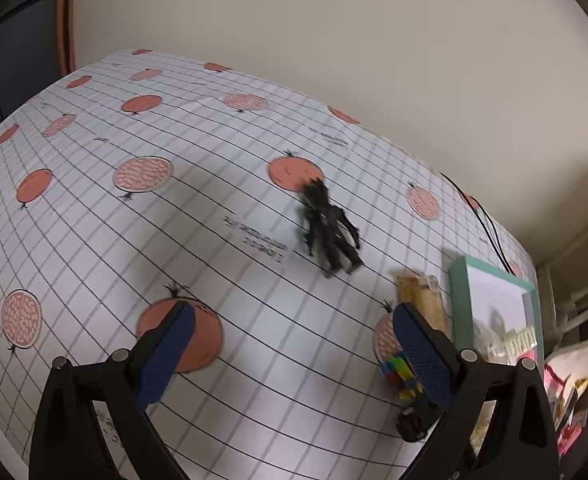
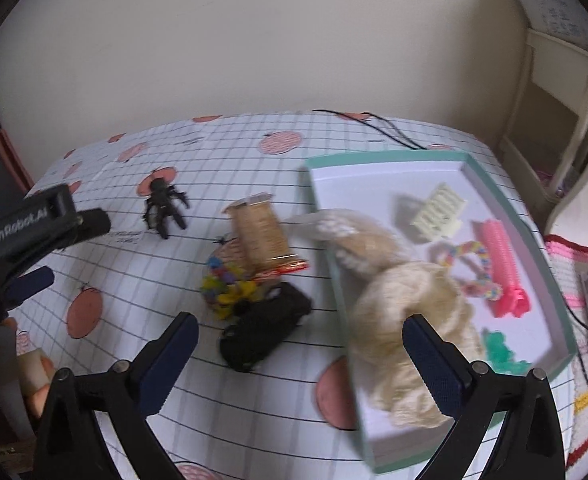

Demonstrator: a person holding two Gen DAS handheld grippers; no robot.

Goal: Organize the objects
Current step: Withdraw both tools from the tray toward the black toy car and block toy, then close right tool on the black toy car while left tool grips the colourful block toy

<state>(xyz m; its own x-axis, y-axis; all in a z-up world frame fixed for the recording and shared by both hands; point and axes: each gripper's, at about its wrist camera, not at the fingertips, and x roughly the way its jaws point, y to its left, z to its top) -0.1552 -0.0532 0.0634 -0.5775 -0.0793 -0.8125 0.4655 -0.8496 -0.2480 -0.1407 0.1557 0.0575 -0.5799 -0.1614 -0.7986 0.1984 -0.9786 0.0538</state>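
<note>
left gripper [image 1: 289,344]: mine, jaws wide apart, nothing between them, hanging over the tablecloth [image 1: 93,240].
right gripper [image 2: 300,356]: mine, jaws apart, empty, above the table's near edge.
toy figure [image 1: 330,228]: black, lying on the cloth at 12 o'clock from my left gripper, well apart from the tray; in the right view [image 2: 163,206] it sits at 10 o'clock.
tray [image 2: 374,158]: teal rim, white floor, 1 o'clock from my right gripper.
cream fabric [image 2: 406,312]: draped over the tray's near-left rim, partly inside.
in tray: cream comb [image 2: 440,214], pink hair clip [image 2: 502,268], bead bracelet [image 2: 474,268], green piece [image 2: 502,350].
snack pack [image 2: 259,232]: on the cloth just left of the tray.
coloured blocks [image 2: 223,284]: touching the snack pack's near end.
black toy car [image 2: 265,328]: just beside the blocks, 12 o'clock from my right gripper.
cable [image 2: 374,124]: black, along the far table edge.
</note>
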